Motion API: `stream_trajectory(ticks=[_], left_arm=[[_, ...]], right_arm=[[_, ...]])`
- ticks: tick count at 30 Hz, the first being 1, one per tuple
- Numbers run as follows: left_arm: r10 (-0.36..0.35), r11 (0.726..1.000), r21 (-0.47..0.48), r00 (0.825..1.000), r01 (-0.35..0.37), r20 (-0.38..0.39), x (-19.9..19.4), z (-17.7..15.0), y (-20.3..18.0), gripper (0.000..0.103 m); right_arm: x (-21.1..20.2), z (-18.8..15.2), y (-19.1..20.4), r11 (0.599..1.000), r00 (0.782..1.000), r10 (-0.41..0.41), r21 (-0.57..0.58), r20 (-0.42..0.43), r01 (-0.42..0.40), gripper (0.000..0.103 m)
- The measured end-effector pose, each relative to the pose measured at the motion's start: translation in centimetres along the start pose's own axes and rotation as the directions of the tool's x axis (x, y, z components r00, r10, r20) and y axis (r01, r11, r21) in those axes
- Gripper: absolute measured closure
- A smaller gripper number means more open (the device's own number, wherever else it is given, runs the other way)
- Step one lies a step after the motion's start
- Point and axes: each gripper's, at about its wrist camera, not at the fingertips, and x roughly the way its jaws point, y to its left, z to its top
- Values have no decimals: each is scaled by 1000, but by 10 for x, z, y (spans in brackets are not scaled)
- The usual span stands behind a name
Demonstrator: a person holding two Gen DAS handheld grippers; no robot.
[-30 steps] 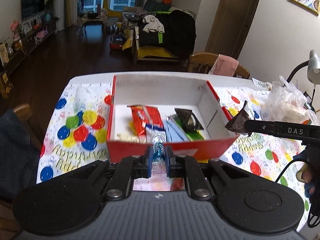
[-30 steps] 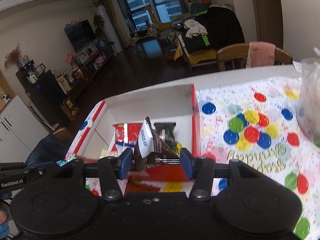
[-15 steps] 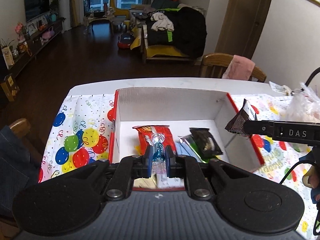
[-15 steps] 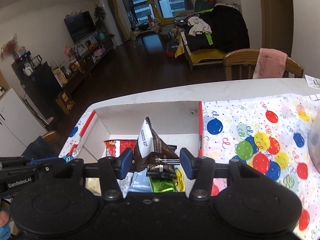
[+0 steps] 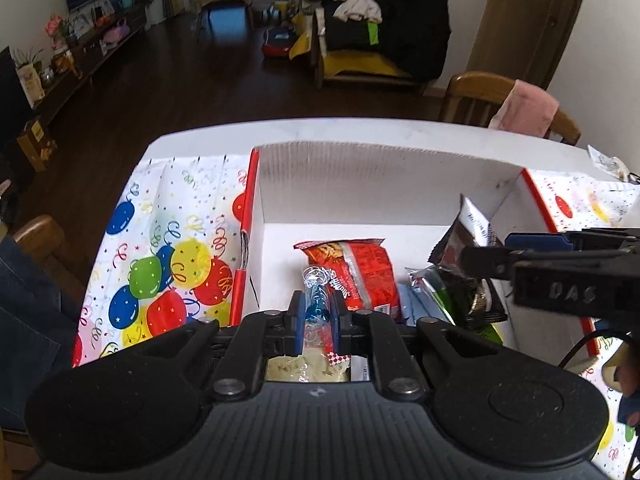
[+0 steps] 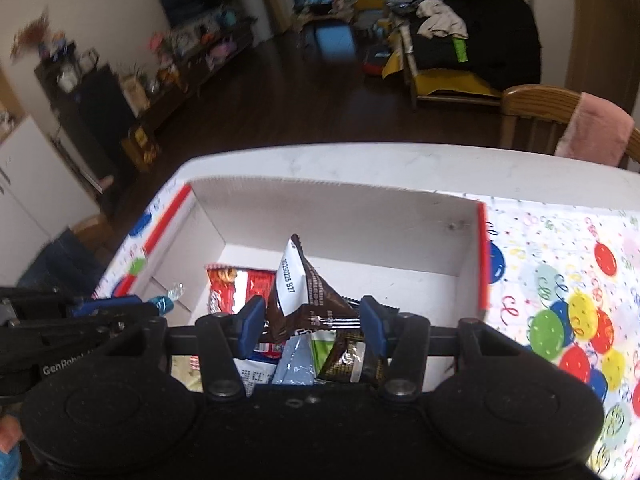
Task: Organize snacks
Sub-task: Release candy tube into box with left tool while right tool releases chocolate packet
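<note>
A white cardboard box with red edges point(image 5: 360, 184) point(image 6: 344, 216) stands open on the table. Inside lie a red snack packet point(image 5: 356, 268) point(image 6: 236, 284), a pale blue packet point(image 6: 296, 364), a green one point(image 6: 324, 346) and a dark brown one point(image 6: 352, 360). My left gripper point(image 5: 316, 312) is shut on a small blue candy in a clear twisted wrapper point(image 5: 316, 300) point(image 6: 164, 302), over the box's near left part. My right gripper point(image 6: 312, 320) is shut on a brown triangular snack pouch point(image 6: 304, 296) point(image 5: 460, 240), above the packets at the box's right side.
A balloon-print cloth point(image 5: 160, 264) point(image 6: 568, 280) covers the table on both sides of the box. A wooden chair with a pink cloth point(image 5: 520, 108) stands behind the table. A pale yellow packet point(image 5: 308, 368) lies under my left gripper. A small wrapper point(image 5: 608, 162) lies far right.
Both grippers have come forward and lower over the box, which now fills more of each view. Each keeps its hold on its snack.
</note>
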Motion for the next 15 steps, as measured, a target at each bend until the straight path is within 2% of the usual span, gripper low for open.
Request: stream_trajectory(ticks=[7, 11, 15], left_arm=[[35, 999, 25, 997, -33, -75, 22, 2, -5, 91], [30, 999, 17, 993, -29, -113, 32, 3, -3, 91], [32, 999, 14, 989, -30, -143, 40, 3, -2, 91]], right_arm=[[28, 1, 12, 998, 997, -12, -67, -75, 7, 52], [38, -2, 16, 996, 994, -19, -86, -106, 10, 52], [42, -2, 24, 994, 994, -22, -113, -106, 10, 52]])
